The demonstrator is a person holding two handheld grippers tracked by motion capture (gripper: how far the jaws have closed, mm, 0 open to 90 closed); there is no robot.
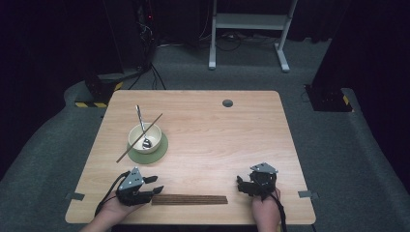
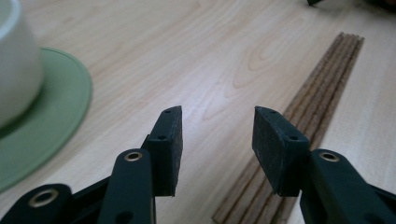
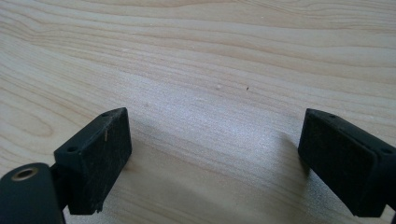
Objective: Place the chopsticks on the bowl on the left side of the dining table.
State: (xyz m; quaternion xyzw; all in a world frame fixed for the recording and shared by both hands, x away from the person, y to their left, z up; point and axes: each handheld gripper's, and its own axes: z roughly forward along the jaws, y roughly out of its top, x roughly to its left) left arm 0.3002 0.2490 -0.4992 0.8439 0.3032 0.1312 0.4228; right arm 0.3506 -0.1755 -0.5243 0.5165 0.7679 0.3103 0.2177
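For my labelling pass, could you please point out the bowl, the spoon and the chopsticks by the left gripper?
bowl (image 1: 137, 139): high view, near-left rim.
spoon (image 1: 139, 119): high view, middle of its handle.
chopsticks (image 1: 189, 199): high view, middle of the bundle.

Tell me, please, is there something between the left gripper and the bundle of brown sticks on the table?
Nothing visible. The left gripper is open beside the near end of the bundle of brown sticks, with bare wooden table between them.

a cream bowl (image 1: 144, 138) on a green saucer (image 1: 159, 151), brown ridged sticks (image 1: 189, 199), pale woodgrain table (image 1: 232, 140).
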